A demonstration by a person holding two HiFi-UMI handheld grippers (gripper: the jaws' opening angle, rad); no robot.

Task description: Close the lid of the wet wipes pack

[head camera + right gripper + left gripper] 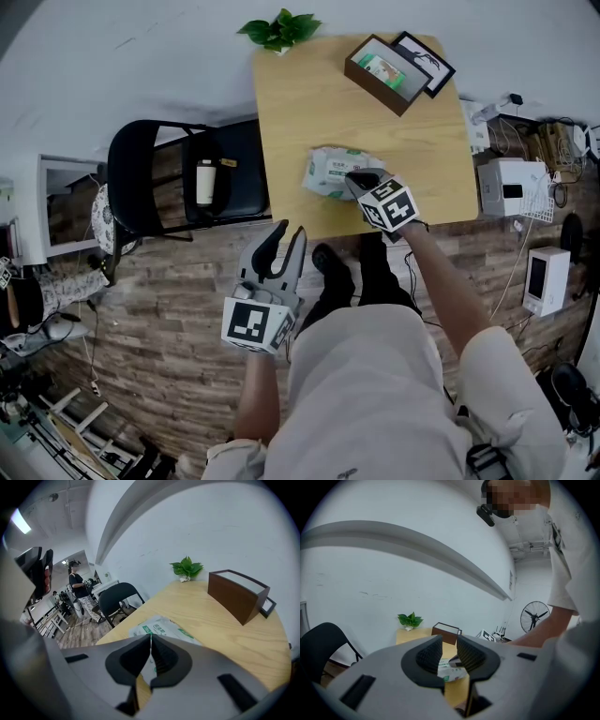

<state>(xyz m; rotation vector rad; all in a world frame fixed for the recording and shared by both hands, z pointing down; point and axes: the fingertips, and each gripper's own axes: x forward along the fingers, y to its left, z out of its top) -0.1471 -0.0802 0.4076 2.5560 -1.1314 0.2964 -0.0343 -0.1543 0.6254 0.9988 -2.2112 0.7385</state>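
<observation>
The wet wipes pack [328, 172] is a white and green soft packet lying near the front edge of the wooden table [412, 159]. My right gripper [356, 179] rests at the pack's right end with its tips down on it. In the right gripper view its jaws [150, 636] meet tip to tip just over the pack [164, 629], with nothing seen gripped. The lid is hidden under the jaws. My left gripper [290, 232] hovers off the table's front edge over the floor, open and empty. Through its gap [449, 641] I see the pack [451, 671].
A brown box [384, 73] and a picture frame [424, 62] stand at the table's far right. A small plant [279, 30] sits at the far left corner. A black chair [150, 178] holding a bottle [205, 181] stands left of the table. White devices [511, 187] lie to the right.
</observation>
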